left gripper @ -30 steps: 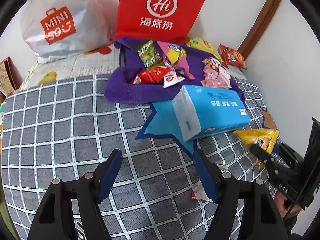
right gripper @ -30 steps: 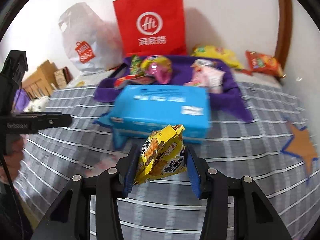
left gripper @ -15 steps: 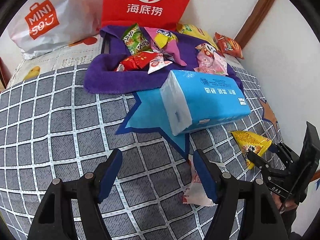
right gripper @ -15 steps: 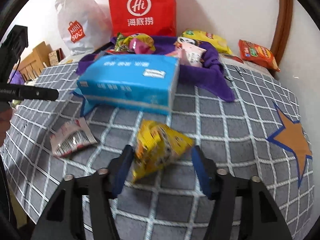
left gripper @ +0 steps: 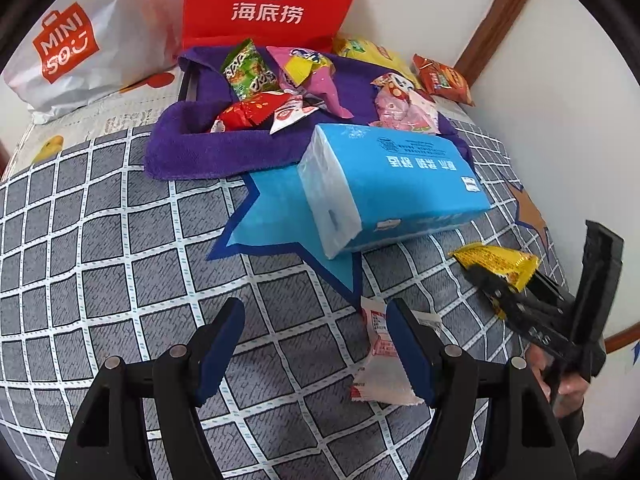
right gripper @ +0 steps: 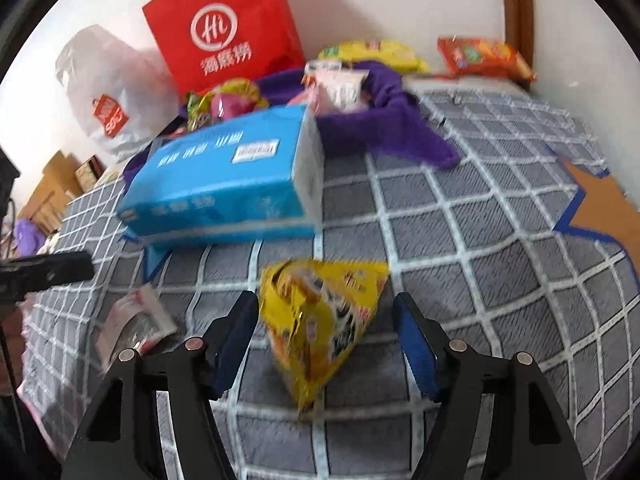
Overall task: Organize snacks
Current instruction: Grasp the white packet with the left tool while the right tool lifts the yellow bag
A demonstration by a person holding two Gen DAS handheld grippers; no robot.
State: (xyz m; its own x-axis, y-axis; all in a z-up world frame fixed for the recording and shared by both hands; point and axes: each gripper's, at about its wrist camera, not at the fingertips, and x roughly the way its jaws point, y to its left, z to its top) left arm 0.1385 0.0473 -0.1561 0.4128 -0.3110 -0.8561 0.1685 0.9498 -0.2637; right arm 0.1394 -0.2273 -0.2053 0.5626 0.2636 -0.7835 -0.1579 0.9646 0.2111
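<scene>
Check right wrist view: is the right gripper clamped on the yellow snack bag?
No: the right gripper is open, and the yellow snack bag lies on the checked blanket between its fingers.

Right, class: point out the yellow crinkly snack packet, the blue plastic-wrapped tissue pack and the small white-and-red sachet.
yellow crinkly snack packet (right gripper: 324,320), right wrist view, middle of its printed front.
blue plastic-wrapped tissue pack (left gripper: 404,176), left wrist view, top face.
small white-and-red sachet (left gripper: 378,356), left wrist view, its visible left half.

Even soft indoor light, faint shadows, fisheye bending with dark corners, right wrist view motion-blurred, left sharp
</scene>
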